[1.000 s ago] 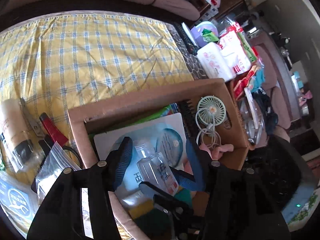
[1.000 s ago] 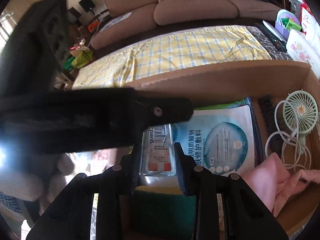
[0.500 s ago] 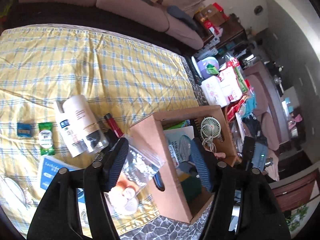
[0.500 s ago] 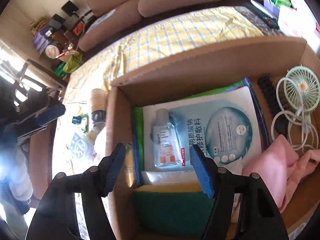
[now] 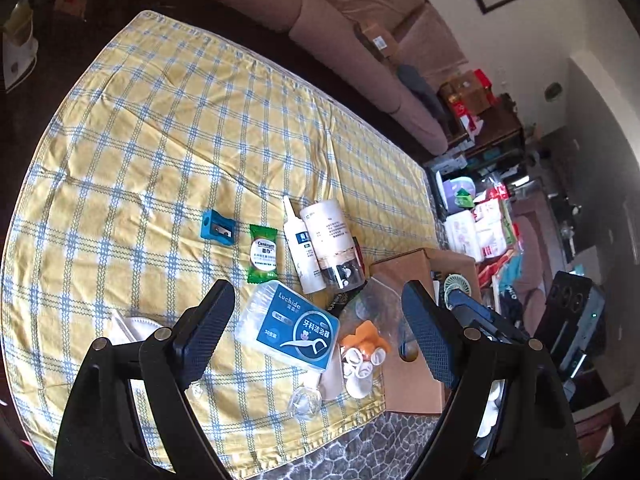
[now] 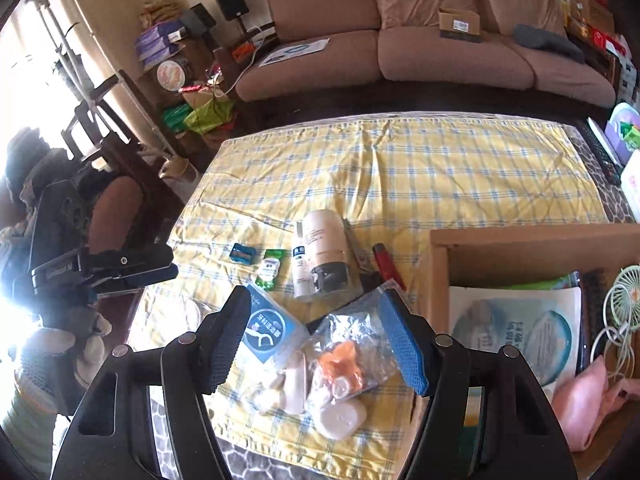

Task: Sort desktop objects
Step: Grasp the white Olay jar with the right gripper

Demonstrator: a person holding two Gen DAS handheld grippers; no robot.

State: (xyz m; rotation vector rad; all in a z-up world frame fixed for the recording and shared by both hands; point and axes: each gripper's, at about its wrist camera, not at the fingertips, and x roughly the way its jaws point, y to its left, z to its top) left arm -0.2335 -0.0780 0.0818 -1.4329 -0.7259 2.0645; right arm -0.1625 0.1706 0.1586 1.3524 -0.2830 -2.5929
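My left gripper [image 5: 320, 320] is open and empty, high above a blue floss-pick box [image 5: 294, 326] on the yellow checked cloth [image 5: 180, 140]. My right gripper [image 6: 316, 342] is open and empty above a clear bag of small items [image 6: 348, 354] and the same floss-pick box [image 6: 270, 330]. The cardboard box [image 6: 532, 248] stands to the right and holds a face-mask pack [image 6: 520, 332], a small fan [image 6: 628, 296] and a pink cloth [image 6: 588, 396]. On the cloth lie a blue sharpener [image 5: 218, 228], a green Centrum packet [image 5: 262, 254], a white bottle [image 5: 300, 252] and a white cylinder bottle [image 5: 332, 240].
A red-handled tool [image 6: 386, 264] lies beside the bottles. A white face mask [image 5: 132, 328] lies at the cloth's left front. The left gripper's body shows in the right wrist view [image 6: 104, 268]. A brown sofa [image 6: 420, 36] stands behind the table. Cluttered packages [image 5: 480, 224] sit past the box.
My right gripper opened, left the hand sanitizer bottle in the box, then drew back and up. My left gripper rose and swung left from over the box to above the cloth items.
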